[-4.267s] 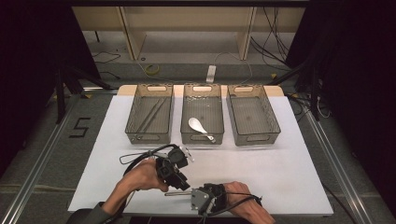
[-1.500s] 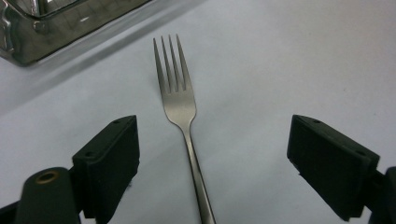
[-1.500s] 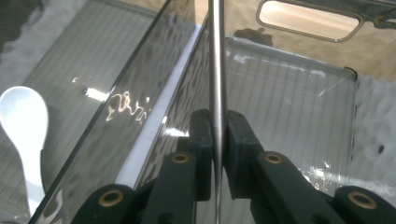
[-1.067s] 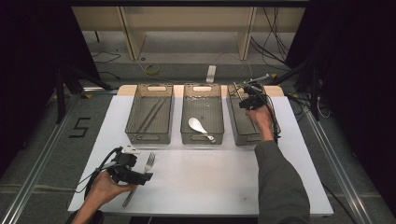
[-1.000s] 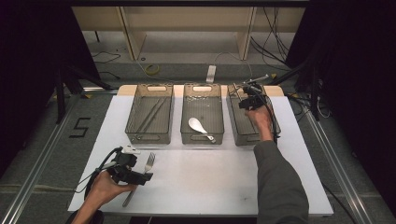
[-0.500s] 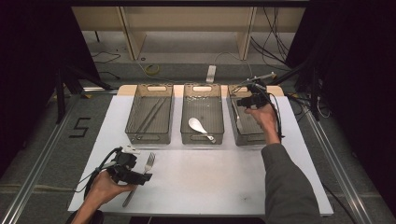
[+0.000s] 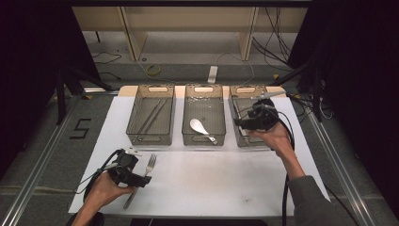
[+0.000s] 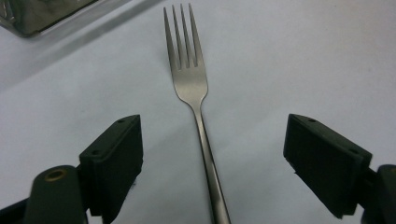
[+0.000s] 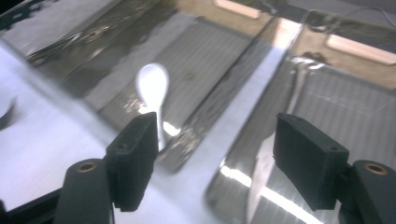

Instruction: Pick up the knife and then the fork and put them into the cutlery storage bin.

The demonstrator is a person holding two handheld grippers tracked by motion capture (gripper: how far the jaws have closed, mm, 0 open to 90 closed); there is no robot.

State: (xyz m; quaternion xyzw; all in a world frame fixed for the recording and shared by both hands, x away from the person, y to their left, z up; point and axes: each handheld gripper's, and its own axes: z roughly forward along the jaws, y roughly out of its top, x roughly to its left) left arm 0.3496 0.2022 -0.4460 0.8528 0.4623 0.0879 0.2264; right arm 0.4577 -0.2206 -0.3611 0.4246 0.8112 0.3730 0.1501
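A steel fork [image 7: 150,162] lies on the white mat at the front left. My left gripper [image 7: 140,180] rests low over its handle. In the left gripper view the fork [image 8: 189,84] runs between the wide-apart jaws of the left gripper [image 8: 212,140], and the pads are clear of it. My right gripper [image 7: 239,123] hovers over the near end of the right bin [image 7: 254,88]. Its jaws have just been opening, and nothing sits between them in the right gripper view [image 9: 215,140]. A white spoon [image 7: 198,126] lies in the middle bin [image 7: 203,89].
The left bin [image 7: 157,88] holds long thin sticks. A thin metal piece shows in the right bin, partly hidden by my hand. In the right gripper view the spoon [image 9: 152,84] is ahead on the left. White mat [image 7: 211,179] stretches between the hands.
The right hand has drawn back from the far end of the right bin toward its near end, and its jaws have opened. The left gripper has stayed over the fork.
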